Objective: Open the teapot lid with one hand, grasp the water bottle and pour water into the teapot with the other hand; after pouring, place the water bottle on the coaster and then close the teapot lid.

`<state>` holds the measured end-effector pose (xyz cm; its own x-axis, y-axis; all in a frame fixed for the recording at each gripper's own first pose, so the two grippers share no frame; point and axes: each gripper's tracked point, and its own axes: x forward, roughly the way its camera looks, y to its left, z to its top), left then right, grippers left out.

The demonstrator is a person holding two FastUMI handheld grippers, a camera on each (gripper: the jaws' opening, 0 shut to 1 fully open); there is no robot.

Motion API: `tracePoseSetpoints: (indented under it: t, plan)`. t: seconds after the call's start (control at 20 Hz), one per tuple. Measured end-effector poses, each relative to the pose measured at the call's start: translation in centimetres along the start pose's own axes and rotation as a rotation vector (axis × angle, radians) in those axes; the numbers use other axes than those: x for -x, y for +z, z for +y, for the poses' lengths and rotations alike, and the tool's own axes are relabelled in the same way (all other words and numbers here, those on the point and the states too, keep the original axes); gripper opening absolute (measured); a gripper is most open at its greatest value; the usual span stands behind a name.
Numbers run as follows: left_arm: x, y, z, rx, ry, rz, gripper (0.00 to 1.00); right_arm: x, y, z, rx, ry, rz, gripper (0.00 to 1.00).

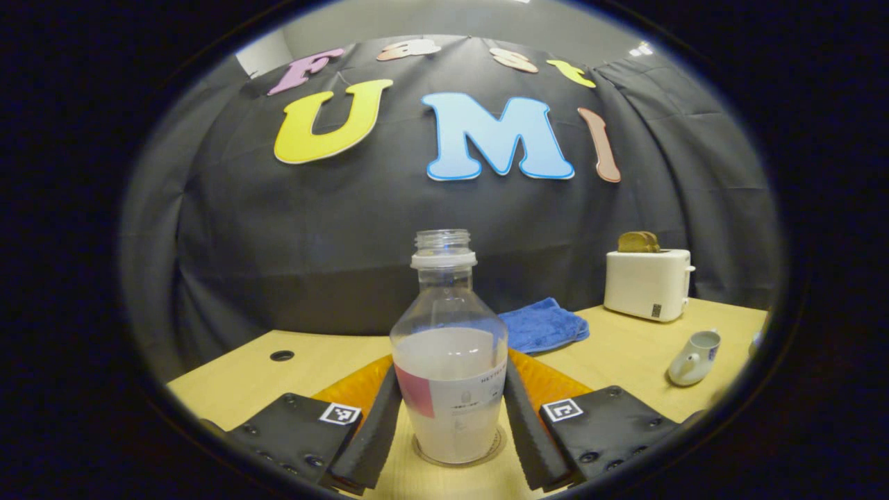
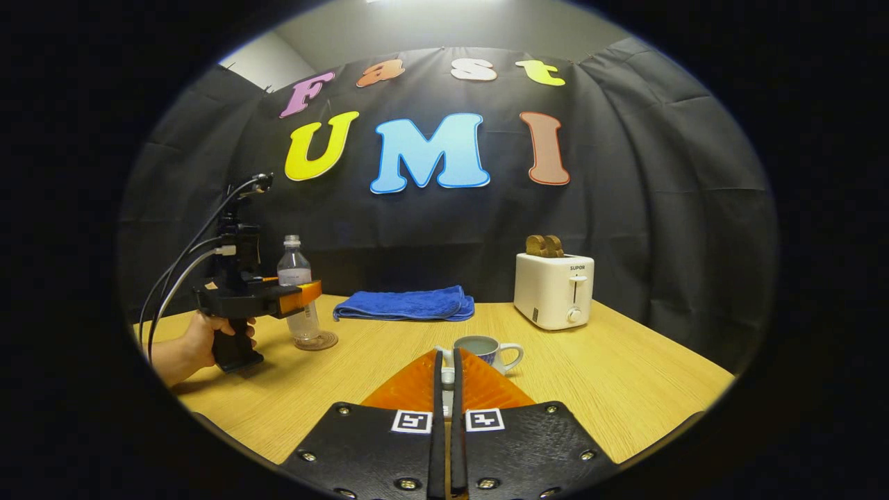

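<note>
Left gripper (image 1: pixel 451 417) straddles bottle (image 1: pixel 449 361) on coaster (image 1: pixel 494 446), fingers apart; withdrawing crookedly could tip it; right gripper (image 2: pixel 448 389) closed on lid (image 2: pixel 448 377) above teapot (image 2: pixel 486 351).

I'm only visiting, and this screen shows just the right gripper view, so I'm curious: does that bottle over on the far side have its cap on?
Observer: No. In the left gripper view the water bottle has a bare, open neck.
Operator: Is there much in it?
Observer: Roughly half; the level sits about mid-body.
Operator: Is that tool gripping it?
Observer: The left tool has its fingers on either side of the bottle, close against it. I cannot tell whether they press.
</note>
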<state>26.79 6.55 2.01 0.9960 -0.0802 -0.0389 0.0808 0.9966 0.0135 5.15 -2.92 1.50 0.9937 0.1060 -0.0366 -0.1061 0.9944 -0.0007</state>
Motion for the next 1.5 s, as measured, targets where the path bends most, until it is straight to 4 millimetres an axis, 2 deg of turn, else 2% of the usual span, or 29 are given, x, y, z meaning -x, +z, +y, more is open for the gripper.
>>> tracePoseSetpoints:
  t: [0.15,0.4,0.6,0.7,0.75,0.9,1.05,1.25,1.35,1.5]
  plan:
    - [-1.5,-1.3,0.4,-0.004,0.026,0.008,0.87,-0.1,-0.1,-0.4,-0.001,-0.008,0.001,0.04]
    - [-2.5,-1.8,-0.3,0.000,0.016,0.002,0.87,-0.3,-0.9,-0.6,-0.002,-0.015,0.022,0.04]
    - [-2.3,-1.7,0.0,-0.003,0.021,0.003,0.88,-0.3,-0.7,-0.5,0.005,-0.014,0.018,0.04]
    - [-2.0,-1.5,0.0,0.001,0.025,0.005,0.94,-0.2,-0.7,-0.4,0.005,-0.013,0.017,0.04]
    - [-1.5,-1.0,0.1,0.001,0.029,-0.001,1.00,-0.2,-0.7,-0.5,0.005,-0.013,0.018,0.04]
    - [-0.8,-1.4,0.3,0.002,0.042,0.010,1.00,0.2,-0.4,-0.3,0.003,-0.011,0.012,0.03]
    - [1.0,-1.7,0.1,-0.013,0.043,0.026,1.00,0.6,0.2,-0.3,0.006,-0.013,-0.006,0.03]
    - [4.4,-1.0,-0.2,-0.005,0.039,0.005,1.00,0.0,1.6,-0.6,0.015,-0.023,-0.046,0.04]
    - [6.6,-0.7,-0.4,0.005,0.034,-0.002,1.00,-1.1,2.8,-1.3,0.019,-0.040,-0.089,0.04]
    - [10.5,0.2,-0.6,0.017,0.036,-0.023,1.00,-4.0,3.6,-2.2,0.044,-0.061,-0.119,0.04]
